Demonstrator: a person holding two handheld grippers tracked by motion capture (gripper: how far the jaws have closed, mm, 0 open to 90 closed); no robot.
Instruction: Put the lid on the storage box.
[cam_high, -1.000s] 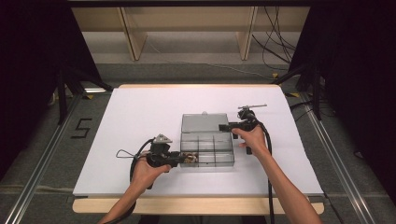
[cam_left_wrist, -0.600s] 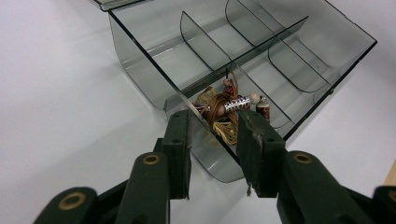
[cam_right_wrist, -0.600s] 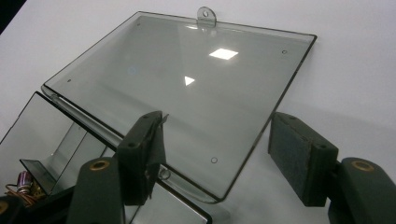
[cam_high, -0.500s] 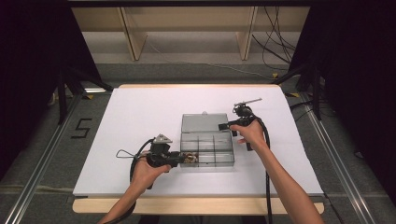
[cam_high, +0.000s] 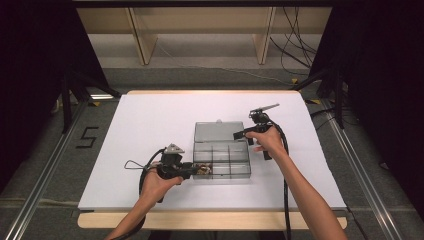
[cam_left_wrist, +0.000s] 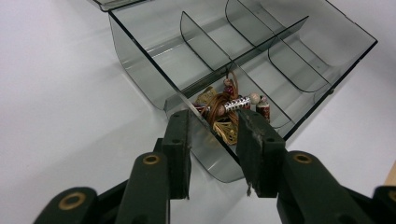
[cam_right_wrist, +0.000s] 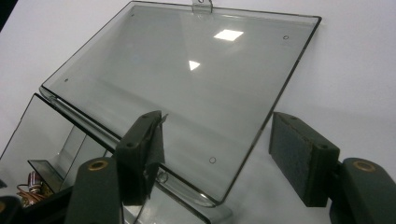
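A smoky clear compartment box (cam_high: 222, 160) stands mid-table with its lid (cam_high: 215, 131) folded back flat behind it. A bundle of beads and brown cord (cam_left_wrist: 224, 105) lies in the box's near-left compartment (cam_high: 202, 170). My left gripper (cam_high: 197, 170) grips that corner: in the left gripper view its jaws (cam_left_wrist: 217, 126) straddle the rounded corner wall (cam_left_wrist: 140, 70), one pad on each side. My right gripper (cam_high: 239, 135) hovers at the lid's right end, open. In the right gripper view (cam_right_wrist: 219, 140) the lid (cam_right_wrist: 187, 65) has its corner between the wide jaws, touching neither pad.
The white table top (cam_high: 150, 120) has bare room on all sides of the box. The other compartments (cam_left_wrist: 289, 60) hold nothing. Cables trail from both grippers toward the near edge. Shelving and floor lie beyond the table's far edge.
The right hand has shifted very slightly by the lid's end. The left hand, the box and the open lid stand as before.
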